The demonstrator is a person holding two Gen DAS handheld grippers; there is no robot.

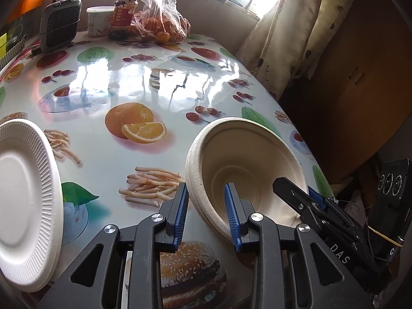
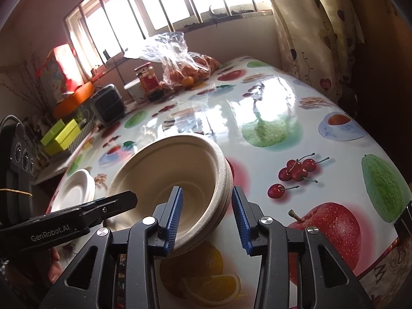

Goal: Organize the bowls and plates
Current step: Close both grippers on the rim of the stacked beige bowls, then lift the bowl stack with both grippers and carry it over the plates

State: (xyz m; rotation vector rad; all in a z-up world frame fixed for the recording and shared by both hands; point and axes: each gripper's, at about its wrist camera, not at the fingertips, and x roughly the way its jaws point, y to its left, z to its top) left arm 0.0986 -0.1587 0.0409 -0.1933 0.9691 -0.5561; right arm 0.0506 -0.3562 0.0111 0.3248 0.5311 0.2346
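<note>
Left wrist: bowl stack (image 1: 244,170) rim between parted jaws.

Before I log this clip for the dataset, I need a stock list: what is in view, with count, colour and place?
bowls: small nested stack, exact count unclear, beige, near table edge, straddled by both claws
plates: small stack, white, ribbed rims, left of the bowls
table: one, glossy fruit-and-food print cloth
jar: one, red label, far end of table
tub: one, white, beside the jar
bag of oranges: one, clear plastic, right of the jar
small fan-like device: one, grey, far left
green boxes: two, left of table
curtain: cream, patterned, by window
left claw: open, bowl rim between fingers
right claw: open, opposite rim between fingers
</note>
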